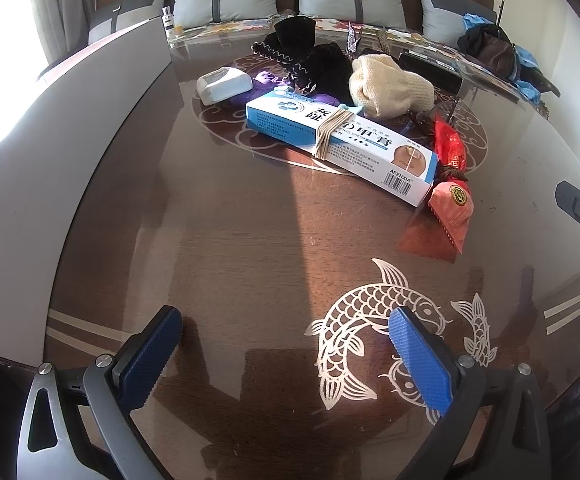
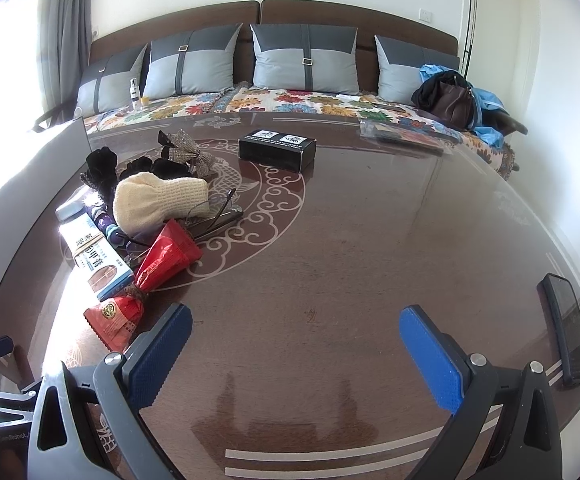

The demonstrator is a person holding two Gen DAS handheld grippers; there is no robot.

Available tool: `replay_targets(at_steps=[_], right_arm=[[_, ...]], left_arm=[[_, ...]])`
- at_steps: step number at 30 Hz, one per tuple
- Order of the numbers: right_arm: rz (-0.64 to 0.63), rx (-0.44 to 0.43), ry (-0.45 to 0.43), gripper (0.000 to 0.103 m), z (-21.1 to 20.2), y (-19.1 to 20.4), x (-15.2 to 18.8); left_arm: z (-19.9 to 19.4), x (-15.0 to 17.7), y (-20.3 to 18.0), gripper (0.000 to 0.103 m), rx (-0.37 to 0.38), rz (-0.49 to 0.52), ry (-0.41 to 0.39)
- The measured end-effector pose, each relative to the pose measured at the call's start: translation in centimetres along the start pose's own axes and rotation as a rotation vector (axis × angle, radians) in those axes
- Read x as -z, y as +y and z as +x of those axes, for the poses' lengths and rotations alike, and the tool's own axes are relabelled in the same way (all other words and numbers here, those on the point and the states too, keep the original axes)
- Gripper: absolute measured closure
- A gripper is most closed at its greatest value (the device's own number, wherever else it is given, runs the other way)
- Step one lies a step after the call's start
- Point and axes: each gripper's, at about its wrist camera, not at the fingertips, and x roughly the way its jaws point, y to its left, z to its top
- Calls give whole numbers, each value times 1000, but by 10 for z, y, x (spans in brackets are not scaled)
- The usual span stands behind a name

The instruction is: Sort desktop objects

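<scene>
A pile of objects lies on the dark glass-topped table: a blue-and-white cream box bound with rubber bands, a red packet, a cream knitted pouch, black velvet pouches and a white case. The right wrist view shows the same box, red packet, knitted pouch and a black box farther back. My left gripper is open and empty, well short of the pile. My right gripper is open and empty, right of the pile.
A black phone lies near the table's right edge. A sofa with grey cushions, a floral cover and a brown bag runs behind the table. A small bottle stands at the far left. A clear bag lies at the back right.
</scene>
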Motion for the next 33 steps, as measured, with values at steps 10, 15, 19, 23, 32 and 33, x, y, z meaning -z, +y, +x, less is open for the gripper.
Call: replay_targets(at_steps=[10, 15, 19, 23, 32, 33], right_arm=[[-43, -40, 142, 0, 28, 11, 12], [-86, -59, 201, 0, 40, 21, 20], [-122, -56, 217, 0, 42, 28, 24], [-121, -63, 224, 0, 43, 28, 25], [-58, -105, 243, 0, 49, 21, 25], [-58, -104, 241, 0, 49, 21, 25]], left_arm=[[1, -3, 1, 0, 21, 14, 12], [4, -8, 2, 0, 35, 35, 17], [8, -15, 1, 0, 46, 55, 21], [17, -31, 3, 0, 52, 64, 23], [40, -70, 4, 0, 63, 83, -25], [43, -74, 5, 0, 64, 83, -27]])
